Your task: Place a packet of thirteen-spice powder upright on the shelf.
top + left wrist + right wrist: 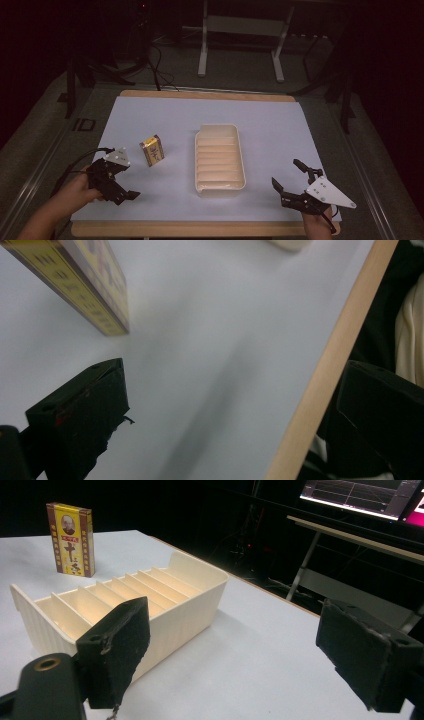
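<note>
A small yellow box (151, 150) with dark edges stands upright on the white sheet, left of centre. To its right lies a cream tray (242, 160) with several empty slots. My left gripper (121, 172) is open just in front of and left of the box, with nothing between its jaws. In the left gripper view the box (90, 295) is at the top left, beyond the open left gripper (230, 410). My right gripper (288, 173) is open near the front right, empty. The right gripper view looks past the open right gripper (240, 650) to the tray (185, 615) and the box (71, 539).
The white sheet (275, 115) covers a wooden table whose front edge (330, 360) runs close to my left gripper. A metal frame (240, 30) and cables stand on the dark floor behind. A lit monitor (365, 495) glows beyond the table.
</note>
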### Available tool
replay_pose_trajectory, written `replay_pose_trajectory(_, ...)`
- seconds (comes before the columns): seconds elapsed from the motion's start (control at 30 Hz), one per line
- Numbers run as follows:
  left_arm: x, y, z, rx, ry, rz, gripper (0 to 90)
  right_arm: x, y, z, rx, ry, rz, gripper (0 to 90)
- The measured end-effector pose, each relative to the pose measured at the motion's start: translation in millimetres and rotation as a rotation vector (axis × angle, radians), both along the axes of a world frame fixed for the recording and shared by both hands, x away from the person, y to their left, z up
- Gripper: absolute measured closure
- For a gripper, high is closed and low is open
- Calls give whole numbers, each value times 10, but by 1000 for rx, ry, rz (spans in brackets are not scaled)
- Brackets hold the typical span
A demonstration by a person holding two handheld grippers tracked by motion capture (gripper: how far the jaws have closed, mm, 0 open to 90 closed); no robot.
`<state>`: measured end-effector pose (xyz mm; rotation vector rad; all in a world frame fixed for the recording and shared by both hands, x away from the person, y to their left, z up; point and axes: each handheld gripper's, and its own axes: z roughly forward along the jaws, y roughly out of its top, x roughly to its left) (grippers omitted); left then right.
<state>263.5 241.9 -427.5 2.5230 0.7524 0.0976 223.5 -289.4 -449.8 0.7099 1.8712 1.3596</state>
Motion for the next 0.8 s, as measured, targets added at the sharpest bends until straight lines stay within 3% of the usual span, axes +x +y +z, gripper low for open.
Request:
replay_pose_trajectory(0.1,11,-33,-14,50,23,5,3,2,3,-3,-1,3,-2,140)
replay_pose_trajectory(0.37,92,-56,-26,114,152,15,3,4,3,-4,-7,3,-4,140)
replay_pose_trajectory(0.5,122,-64,-44,171,206,6,3,7,1,-6,-7,5,-5,141)
replay_pose_trajectory(0.8,175,-57,-4,228,266,19,3,6,3,-5,-10,3,-6,140)
